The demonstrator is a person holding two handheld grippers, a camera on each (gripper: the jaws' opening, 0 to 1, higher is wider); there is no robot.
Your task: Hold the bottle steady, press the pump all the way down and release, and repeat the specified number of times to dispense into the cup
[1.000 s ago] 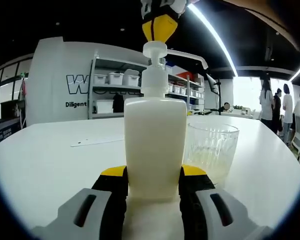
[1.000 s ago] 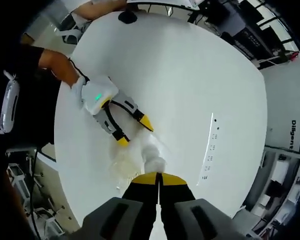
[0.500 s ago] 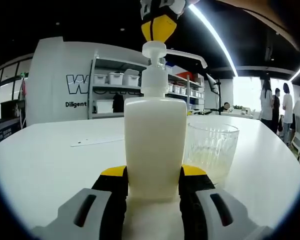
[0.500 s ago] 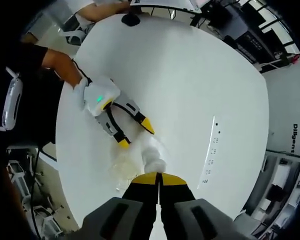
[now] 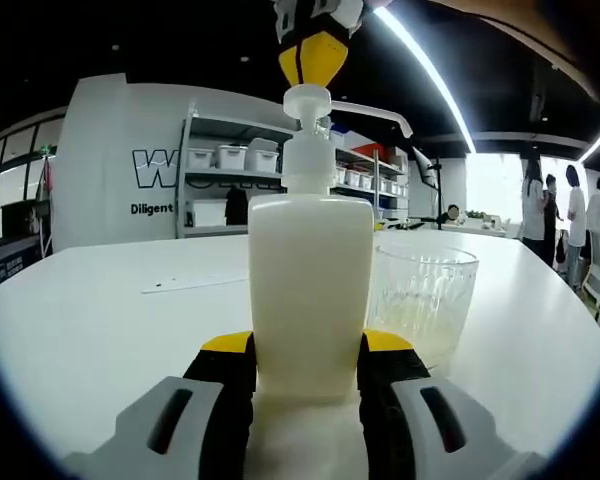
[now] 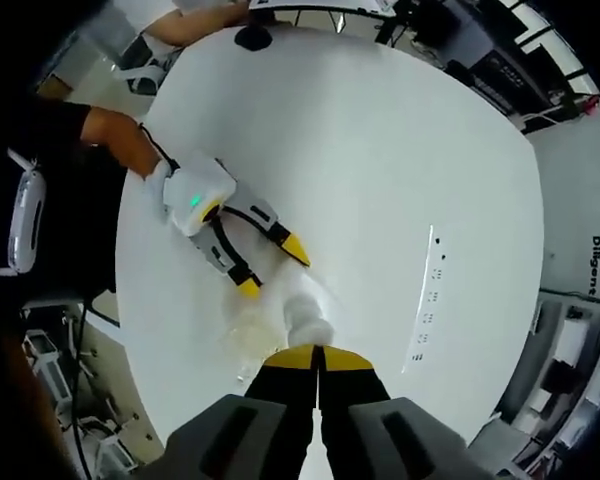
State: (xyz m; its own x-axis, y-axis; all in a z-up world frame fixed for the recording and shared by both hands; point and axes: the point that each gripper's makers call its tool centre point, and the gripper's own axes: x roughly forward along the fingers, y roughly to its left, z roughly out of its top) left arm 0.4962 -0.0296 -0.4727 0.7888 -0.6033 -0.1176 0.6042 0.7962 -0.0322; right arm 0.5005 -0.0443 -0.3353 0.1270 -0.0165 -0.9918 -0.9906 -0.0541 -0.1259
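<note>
White table [image 5: 100, 320], storage shelves [image 5: 220, 175], people [image 5: 555, 215] behind

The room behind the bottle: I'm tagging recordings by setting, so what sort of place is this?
Probably an open-plan office or lab: metal shelving with storage bins, a white wall with large lettering, a big white table.

Bottle base: the foot of the cream plastic pump bottle [image 5: 311, 290] is hidden between the left gripper [image 5: 308, 355]'s yellow-tipped black jaws.
Cup: the left side of the clear ribbed glass cup [image 5: 423, 300] is hidden behind the bottle.
Right gripper [image 5: 314, 55]: cut off by the top edge in the left gripper view.
Wall lettering [image 5: 158, 168]: cut off by the shelving.
Bottle from above: a pale blur in the right gripper view.
</note>
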